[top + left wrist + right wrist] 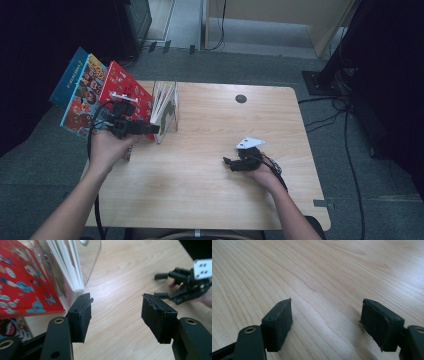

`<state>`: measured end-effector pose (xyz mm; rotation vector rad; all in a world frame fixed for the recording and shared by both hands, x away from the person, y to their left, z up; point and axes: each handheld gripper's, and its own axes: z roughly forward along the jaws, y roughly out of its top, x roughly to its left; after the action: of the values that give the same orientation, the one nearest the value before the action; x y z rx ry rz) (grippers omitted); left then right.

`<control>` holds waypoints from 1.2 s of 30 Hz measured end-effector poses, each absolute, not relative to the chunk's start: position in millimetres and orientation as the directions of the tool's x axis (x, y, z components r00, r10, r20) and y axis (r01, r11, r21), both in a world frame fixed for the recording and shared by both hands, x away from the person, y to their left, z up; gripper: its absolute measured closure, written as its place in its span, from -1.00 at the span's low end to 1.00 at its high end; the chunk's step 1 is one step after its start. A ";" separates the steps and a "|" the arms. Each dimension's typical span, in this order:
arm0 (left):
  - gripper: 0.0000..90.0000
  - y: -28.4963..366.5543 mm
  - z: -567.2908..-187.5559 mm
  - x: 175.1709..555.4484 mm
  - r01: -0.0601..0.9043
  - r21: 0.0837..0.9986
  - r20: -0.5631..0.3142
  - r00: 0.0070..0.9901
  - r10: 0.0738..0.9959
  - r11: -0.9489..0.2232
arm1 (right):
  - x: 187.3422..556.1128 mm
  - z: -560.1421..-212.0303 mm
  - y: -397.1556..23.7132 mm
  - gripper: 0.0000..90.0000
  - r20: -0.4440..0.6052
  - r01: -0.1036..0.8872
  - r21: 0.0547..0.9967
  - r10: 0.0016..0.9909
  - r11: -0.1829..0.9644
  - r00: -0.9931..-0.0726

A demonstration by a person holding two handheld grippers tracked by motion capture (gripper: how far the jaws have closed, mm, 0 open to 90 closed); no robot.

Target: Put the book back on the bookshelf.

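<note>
jaws of the left gripper (116, 315) stand spread with nothing between them, just beside the red book (23, 280) leaning at the clear book stand (167, 107). right gripper (325, 325) rests spread and empty on the table (200, 190), well apart

the right tool (325, 323) hangs over the pale wood counter (317, 272), its two black jaws standing wide apart at seven and four o'clock, nothing between them.

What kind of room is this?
Probably a lab or office recording corner: a wooden desk on grey carpet, loose cables on the floor, and hand-held grippers beside picture books.
</note>
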<state>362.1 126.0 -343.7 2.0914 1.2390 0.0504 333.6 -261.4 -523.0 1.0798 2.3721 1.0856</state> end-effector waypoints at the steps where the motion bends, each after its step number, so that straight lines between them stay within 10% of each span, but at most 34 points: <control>1: -0.09 123.6 -346.9 359.9 0.756 0.576 -0.299 0.548 0.781 -0.310 | 333.7 -523.0 -261.5 -0.44 0.022 0.505 0.750 0.746 0.427 -0.665; 36: -0.12 62.9 -484.8 337.7 0.740 0.545 -0.355 0.629 0.691 -0.394 | 333.4 -522.8 -261.2 -0.47 0.026 0.509 0.746 0.744 0.430 -0.667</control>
<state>337.7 62.9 -484.8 2.1652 1.1136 -0.0923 333.4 -261.2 -522.8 1.0794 2.3796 1.0834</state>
